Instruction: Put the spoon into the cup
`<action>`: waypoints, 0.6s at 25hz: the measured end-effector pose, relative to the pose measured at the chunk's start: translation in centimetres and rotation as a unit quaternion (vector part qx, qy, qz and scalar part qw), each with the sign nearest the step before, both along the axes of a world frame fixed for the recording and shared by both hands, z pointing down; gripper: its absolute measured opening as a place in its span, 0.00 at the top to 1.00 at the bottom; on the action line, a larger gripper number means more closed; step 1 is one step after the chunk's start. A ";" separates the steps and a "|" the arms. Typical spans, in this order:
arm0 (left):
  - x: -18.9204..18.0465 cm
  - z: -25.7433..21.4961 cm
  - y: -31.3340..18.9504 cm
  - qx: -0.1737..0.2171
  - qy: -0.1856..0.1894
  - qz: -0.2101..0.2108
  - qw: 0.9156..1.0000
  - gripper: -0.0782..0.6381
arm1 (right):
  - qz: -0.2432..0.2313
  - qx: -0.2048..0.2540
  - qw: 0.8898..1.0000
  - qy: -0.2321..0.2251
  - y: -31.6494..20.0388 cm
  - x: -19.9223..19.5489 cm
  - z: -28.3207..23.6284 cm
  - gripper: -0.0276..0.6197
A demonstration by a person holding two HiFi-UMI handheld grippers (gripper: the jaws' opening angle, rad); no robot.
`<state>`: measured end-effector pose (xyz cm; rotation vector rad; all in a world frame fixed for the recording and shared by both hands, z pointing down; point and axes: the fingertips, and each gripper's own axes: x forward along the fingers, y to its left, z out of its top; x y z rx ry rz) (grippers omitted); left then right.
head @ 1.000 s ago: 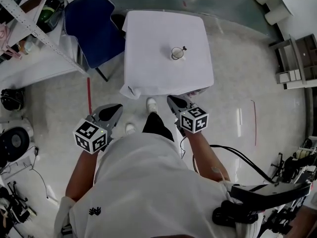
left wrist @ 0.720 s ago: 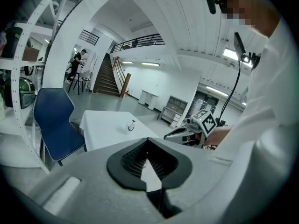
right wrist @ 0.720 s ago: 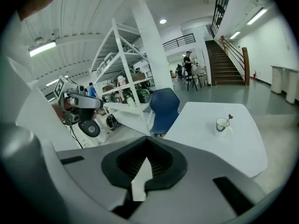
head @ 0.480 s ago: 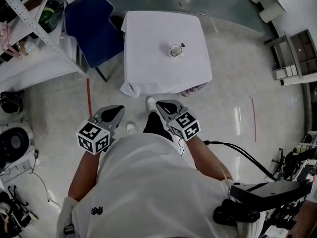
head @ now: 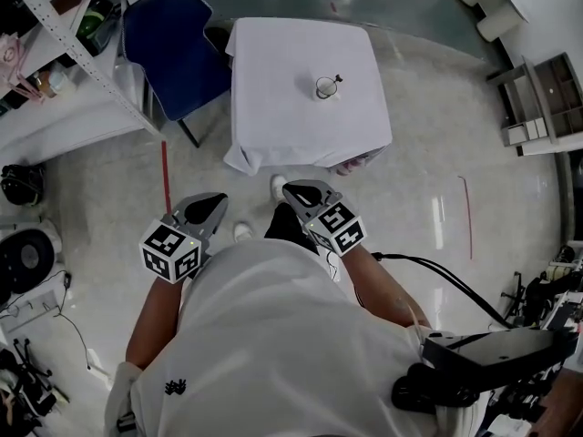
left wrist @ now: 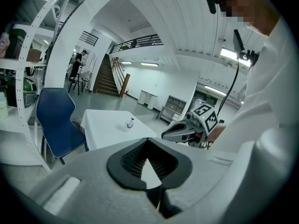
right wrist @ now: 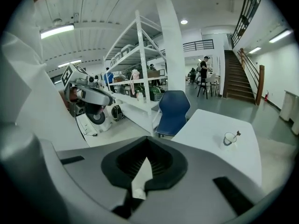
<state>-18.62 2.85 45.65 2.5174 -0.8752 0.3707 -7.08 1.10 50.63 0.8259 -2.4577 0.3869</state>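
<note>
A small clear cup [head: 326, 87] stands on the white-clothed table [head: 273, 116], with a dark-handled spoon [head: 337, 79] leaning inside it. Both grippers are held close to the person's body, well short of the table. My left gripper [head: 214, 206] is shut and empty, and my right gripper [head: 296, 189] is shut and empty too. In the left gripper view the cup [left wrist: 130, 123] shows far off beyond the shut jaws [left wrist: 148, 169]. In the right gripper view the cup [right wrist: 229, 138] and spoon [right wrist: 237, 134] sit far right of the shut jaws [right wrist: 142, 171].
A blue chair [head: 173, 44] stands at the table's left side, beside a white shelving rack [head: 55, 35]. The person's shoe [head: 279, 189] is near the table's front edge. Black cables and gear [head: 474, 371] lie at the lower right, and shelves [head: 537, 107] stand at the right.
My right gripper has shifted left toward the middle of the body and rolled. The left gripper has hardly moved. Cup and spoon are as before.
</note>
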 end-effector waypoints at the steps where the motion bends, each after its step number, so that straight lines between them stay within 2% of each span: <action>1: 0.0 0.0 0.2 0.000 0.000 -0.001 1.000 0.88 | -0.002 0.001 1.000 0.000 0.2 -0.1 0.0 0.95; 15: -1.9 1.5 -0.5 -0.013 0.010 0.005 1.000 0.88 | 0.002 -0.005 1.000 0.003 -0.2 -1.7 1.1 0.95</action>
